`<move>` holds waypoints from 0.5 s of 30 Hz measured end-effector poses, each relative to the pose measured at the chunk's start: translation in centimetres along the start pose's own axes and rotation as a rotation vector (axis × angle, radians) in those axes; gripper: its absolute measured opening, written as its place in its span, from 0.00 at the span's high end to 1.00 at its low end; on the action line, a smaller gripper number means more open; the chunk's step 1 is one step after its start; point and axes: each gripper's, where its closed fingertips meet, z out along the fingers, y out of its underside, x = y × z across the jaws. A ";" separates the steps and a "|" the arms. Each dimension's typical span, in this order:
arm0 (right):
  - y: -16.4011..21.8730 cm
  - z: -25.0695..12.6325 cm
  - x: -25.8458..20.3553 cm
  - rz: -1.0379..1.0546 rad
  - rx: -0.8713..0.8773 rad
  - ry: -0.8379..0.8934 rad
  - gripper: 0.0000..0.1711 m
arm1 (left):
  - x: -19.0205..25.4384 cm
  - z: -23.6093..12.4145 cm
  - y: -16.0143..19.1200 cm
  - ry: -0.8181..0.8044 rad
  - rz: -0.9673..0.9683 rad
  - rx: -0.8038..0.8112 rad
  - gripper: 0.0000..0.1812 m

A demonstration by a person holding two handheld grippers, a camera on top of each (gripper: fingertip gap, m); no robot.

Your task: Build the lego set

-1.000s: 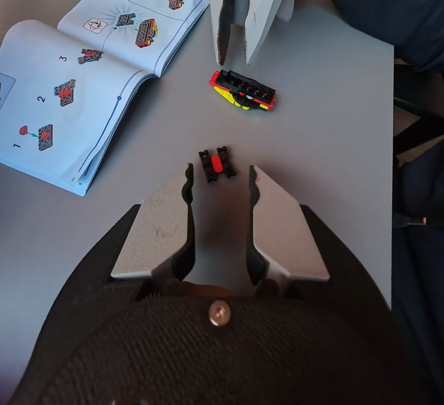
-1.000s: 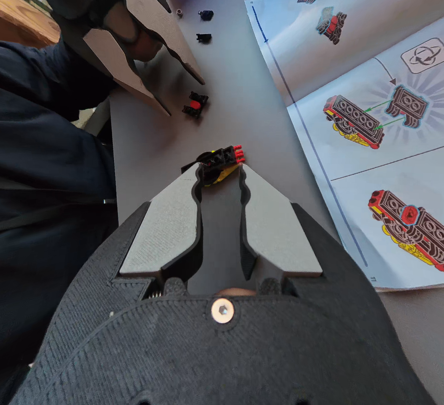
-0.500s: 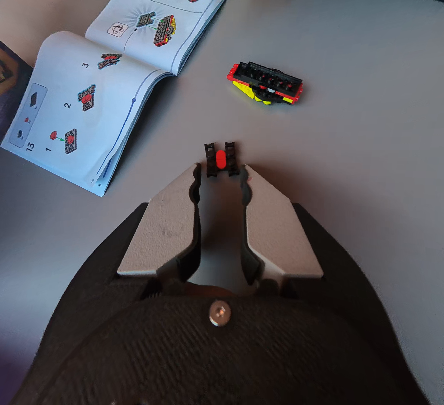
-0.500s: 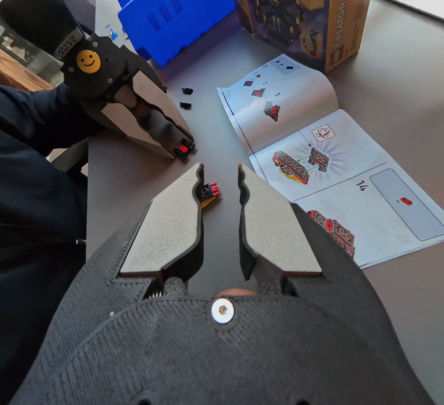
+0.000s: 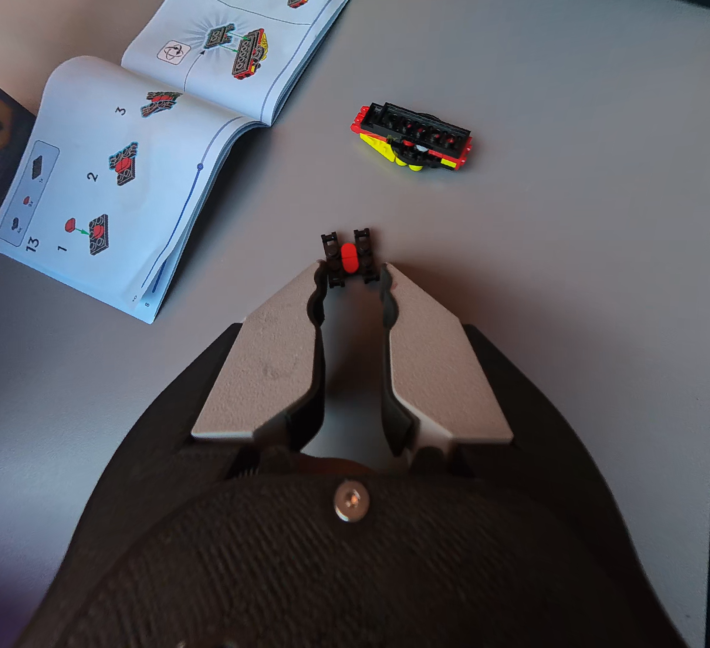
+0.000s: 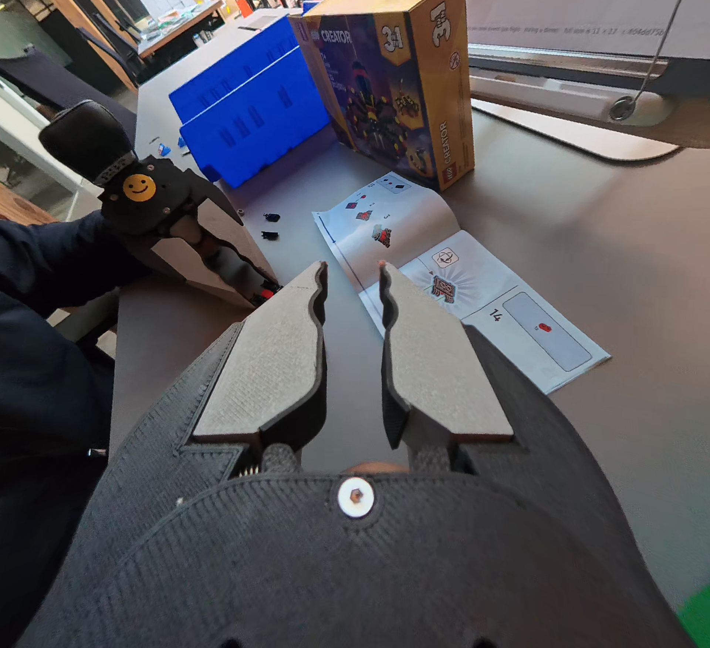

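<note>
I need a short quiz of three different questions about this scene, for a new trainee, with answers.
1. True or false: the small black-and-red piece sits between the tips of the left gripper.
2. What do the right gripper jaws hold?
3. Which lies nearer the booklet: A, the long black, red and yellow assembly, or B, a blue bin? Use the right wrist view for B.

Key: 1 true. 2 nothing; they stand apart. 3 cannot be compared in one view; A is hidden there.
</note>
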 end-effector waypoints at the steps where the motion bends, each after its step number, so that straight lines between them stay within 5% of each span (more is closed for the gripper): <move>1: 0.1 -0.1 0.1 0.000 -0.008 0.000 0.86 | 0.0 0.0 0.0 0.000 0.000 0.000 0.86; 15: 6.4 4.5 1.8 -0.189 -0.333 0.192 0.81 | 0.4 0.1 -0.1 0.007 0.025 0.000 0.86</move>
